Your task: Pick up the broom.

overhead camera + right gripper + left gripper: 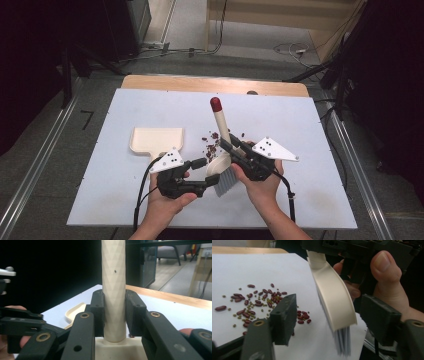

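A white table (150, 107) carries spilled beans (212, 142) just beyond the brush (223, 150). The right gripper (235, 149) clamps the brush handle. The left gripper (204, 175) stands half open astride the brush head, its bristles blurred. The dustpan (156, 140) lies left, partly hidden.

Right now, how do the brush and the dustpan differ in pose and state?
The brush is lifted off the table, its handle clamped in the right gripper; the dustpan lies flat on the table, held by nothing. The brush carries a red tip; the dustpan is plain. Both are cream plastic.
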Available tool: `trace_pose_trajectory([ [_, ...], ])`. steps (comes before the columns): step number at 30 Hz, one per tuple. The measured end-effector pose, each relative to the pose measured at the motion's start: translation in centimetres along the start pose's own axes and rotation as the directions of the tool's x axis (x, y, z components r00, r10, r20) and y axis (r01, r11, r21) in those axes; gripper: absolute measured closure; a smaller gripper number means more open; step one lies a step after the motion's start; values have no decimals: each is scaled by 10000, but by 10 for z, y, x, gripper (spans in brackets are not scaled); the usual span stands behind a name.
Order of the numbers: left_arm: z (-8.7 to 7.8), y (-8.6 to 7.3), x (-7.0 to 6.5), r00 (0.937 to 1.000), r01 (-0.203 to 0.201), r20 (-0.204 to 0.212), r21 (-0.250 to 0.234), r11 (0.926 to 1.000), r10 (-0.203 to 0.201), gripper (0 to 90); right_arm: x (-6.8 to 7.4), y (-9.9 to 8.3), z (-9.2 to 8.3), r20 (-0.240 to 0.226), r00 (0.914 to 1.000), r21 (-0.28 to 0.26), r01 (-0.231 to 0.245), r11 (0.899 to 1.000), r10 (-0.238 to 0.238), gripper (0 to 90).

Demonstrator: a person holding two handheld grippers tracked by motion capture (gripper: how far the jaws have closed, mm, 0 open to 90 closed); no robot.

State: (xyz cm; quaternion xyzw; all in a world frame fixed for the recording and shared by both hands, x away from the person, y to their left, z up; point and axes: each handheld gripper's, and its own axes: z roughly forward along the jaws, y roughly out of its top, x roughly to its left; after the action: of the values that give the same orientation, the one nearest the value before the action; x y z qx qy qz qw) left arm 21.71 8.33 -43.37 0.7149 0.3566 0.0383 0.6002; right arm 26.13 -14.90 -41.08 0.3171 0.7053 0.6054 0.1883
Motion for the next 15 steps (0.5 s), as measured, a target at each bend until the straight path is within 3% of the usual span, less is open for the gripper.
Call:
trace_pose_trajectory([
  [6, 3, -2, 2, 9994, 323, -132, 249, 9992, -320, 478, 15, -3, 3, -54, 9990, -59, 454, 9989, -455, 699],
  [11, 5, -3, 2, 9991, 411, -106, 351, 9985, -407, 554, 18, -5, 5, -31, 9986, -32, 528, 9986, -528, 699],
  [12, 5, -3, 2, 9991, 384, -172, 391, 9985, -378, 602, 18, -6, 5, 13, 9986, -57, 538, 9985, -538, 699],
  [15, 5, -3, 3, 9985, 431, -364, 497, 9978, -413, 633, 18, -7, 5, 108, 9982, -64, 589, 9982, -588, 698],
])
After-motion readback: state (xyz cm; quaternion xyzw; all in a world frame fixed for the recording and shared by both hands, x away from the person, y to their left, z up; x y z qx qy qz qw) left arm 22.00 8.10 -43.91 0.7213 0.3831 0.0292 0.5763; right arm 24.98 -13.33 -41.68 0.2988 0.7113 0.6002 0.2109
